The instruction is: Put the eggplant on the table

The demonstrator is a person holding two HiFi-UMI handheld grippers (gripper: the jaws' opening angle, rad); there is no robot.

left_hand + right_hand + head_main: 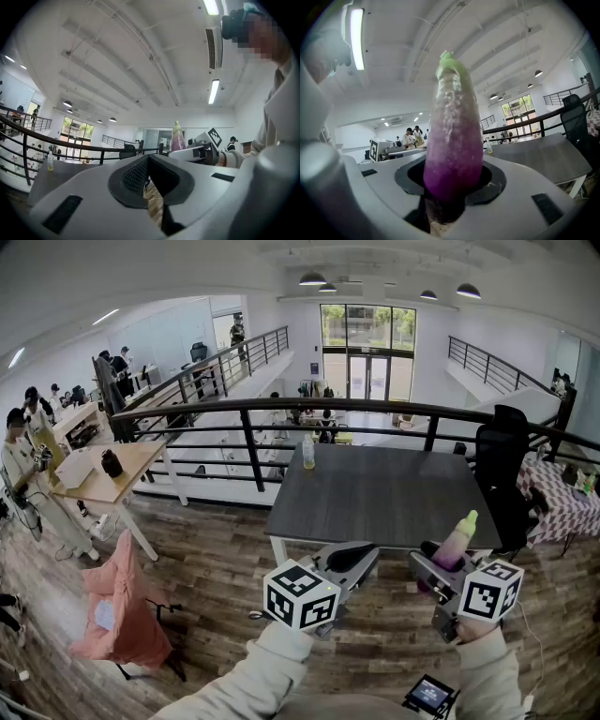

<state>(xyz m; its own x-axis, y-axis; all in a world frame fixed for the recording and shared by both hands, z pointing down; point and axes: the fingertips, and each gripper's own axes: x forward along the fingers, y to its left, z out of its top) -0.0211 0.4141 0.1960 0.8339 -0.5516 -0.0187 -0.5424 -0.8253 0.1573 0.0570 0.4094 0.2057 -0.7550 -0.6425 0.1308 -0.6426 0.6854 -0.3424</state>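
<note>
Well, the dark table lies ahead of us and we are not yet over it. Wood floor is under both tools, so letting go early would drop the load there. Our right gripper pinches the eggplant upright by its purple lower end, most of it standing free above the jaws, so we judge a quick swing could lever it loose. Our left gripper, pressed together and empty, rides nearby and could bump it. The small bottle stands well apart.
</note>
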